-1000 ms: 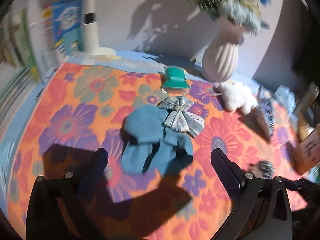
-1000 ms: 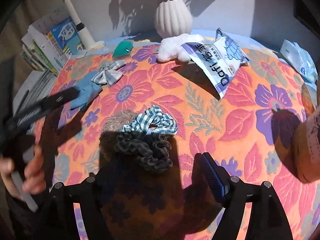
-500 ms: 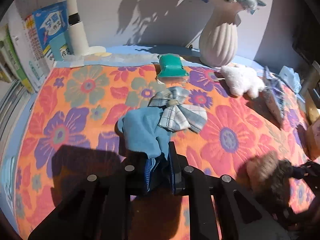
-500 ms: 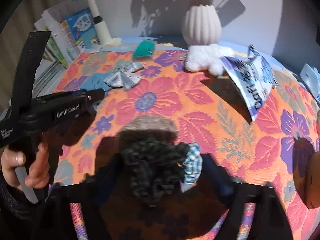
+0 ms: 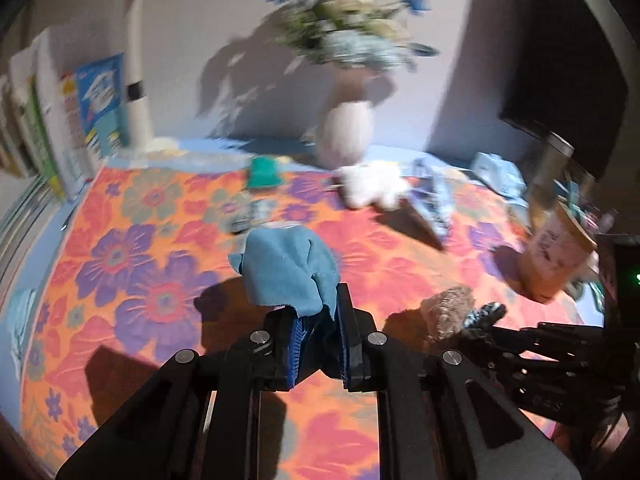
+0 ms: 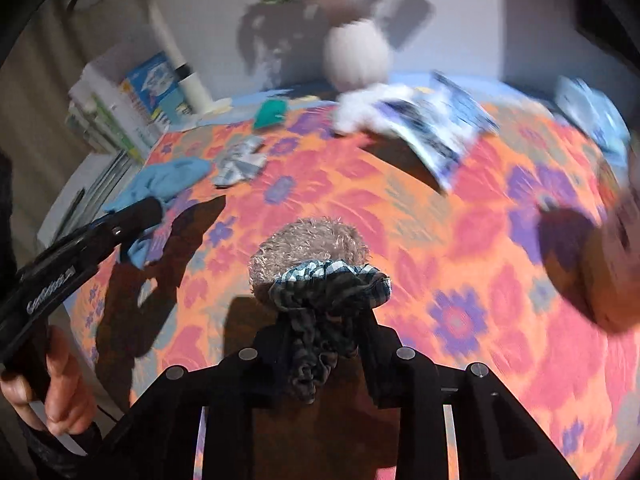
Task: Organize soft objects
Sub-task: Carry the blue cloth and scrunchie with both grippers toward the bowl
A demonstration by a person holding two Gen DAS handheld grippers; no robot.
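My left gripper is shut on a blue cloth, which stands bunched above its fingers, lifted off the flowered tablecloth. The right wrist view shows the same cloth hanging from that gripper at the left. My right gripper has its jaws closing on a bundle of scrunchies: a dark grey one, a checked one and a fuzzy brown one, squeezed between the pads. In the left wrist view the bundle shows at the right gripper's tips.
A plaid bow, a green soft item and a white plush lie toward the back. A blue-white packet lies right of the plush. A white vase stands behind, books at the left, a brown bag at the right.
The left gripper shut on the blue cloth and raised it, away from the plaid bow. The right gripper's jaws narrowed around the scrunchies, which now bunch between them.
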